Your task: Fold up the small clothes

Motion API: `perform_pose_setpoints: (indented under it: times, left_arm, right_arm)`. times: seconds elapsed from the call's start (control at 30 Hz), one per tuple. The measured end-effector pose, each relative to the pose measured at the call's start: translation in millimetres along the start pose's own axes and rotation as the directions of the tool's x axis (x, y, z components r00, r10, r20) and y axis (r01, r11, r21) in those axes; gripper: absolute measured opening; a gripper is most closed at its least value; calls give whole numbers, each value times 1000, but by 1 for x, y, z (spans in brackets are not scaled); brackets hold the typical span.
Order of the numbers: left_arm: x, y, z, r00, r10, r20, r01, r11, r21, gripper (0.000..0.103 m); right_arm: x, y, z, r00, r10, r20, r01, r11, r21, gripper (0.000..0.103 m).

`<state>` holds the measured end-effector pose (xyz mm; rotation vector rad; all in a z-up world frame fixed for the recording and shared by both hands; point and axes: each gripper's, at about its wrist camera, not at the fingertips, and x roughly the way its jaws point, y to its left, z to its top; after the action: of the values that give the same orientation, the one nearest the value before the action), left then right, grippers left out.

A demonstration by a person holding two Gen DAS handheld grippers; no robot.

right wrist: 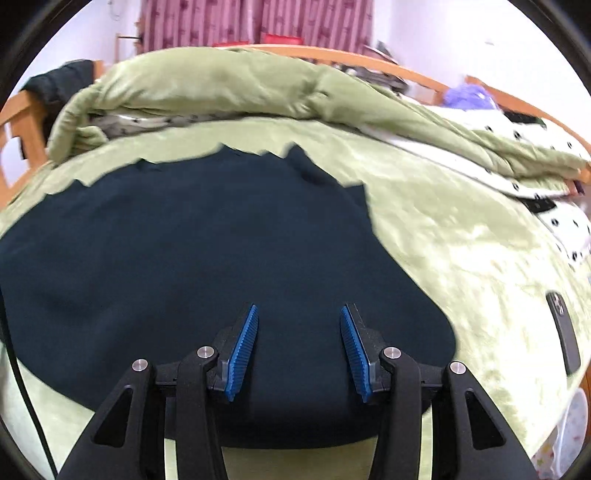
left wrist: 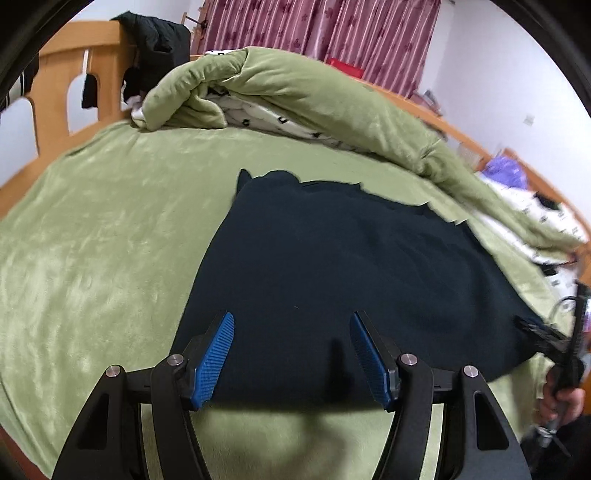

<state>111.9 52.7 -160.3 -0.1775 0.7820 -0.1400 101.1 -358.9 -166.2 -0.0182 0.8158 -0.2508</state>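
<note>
Left gripper (left wrist: 291,317) and right gripper (right wrist: 298,309) are both seen spread wide, nothing grasped, hovering over the near edge of the dark garment (left wrist: 351,266). Garment is laid flat on the green blanket (left wrist: 103,229). Bunched duvet (left wrist: 295,92) is piled beyond the garment, curtains (left wrist: 332,29) behind.

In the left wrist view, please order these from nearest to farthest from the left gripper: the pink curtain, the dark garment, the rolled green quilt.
From the left gripper:
1. Dark garment, spread flat directly under and ahead of the open fingers.
2. Rolled green quilt, heaped along the bed's far side, beyond the garment.
3. Pink curtain, on the back wall behind the bed.
</note>
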Motion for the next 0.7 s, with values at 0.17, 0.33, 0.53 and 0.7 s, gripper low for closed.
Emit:
perform_pose_setpoints:
  times: [0.17,0.33,0.53,0.7]
  left_arm:
    - [10,2,-11,999,39,-30,-39,999,8,63]
    - [7,5,-18,998,48,-30,-47,999,18,63]
    - [-1,15,-28,999,11,-43,-11,1000,-14,63]
    - [-16,26,-44,996,-65,-58,60,995,-77,64]
  right_arm:
    - [11,-14,-10,999,-33,-14,33,999,9,45]
    - [11,-4,-7,997,-80,-9,80,996,-28,45]
    - [-8,7,3,998,-67,20,67,998,7,45]
    - [-30,50,8,996,16,84,-13,1000,-28,47]
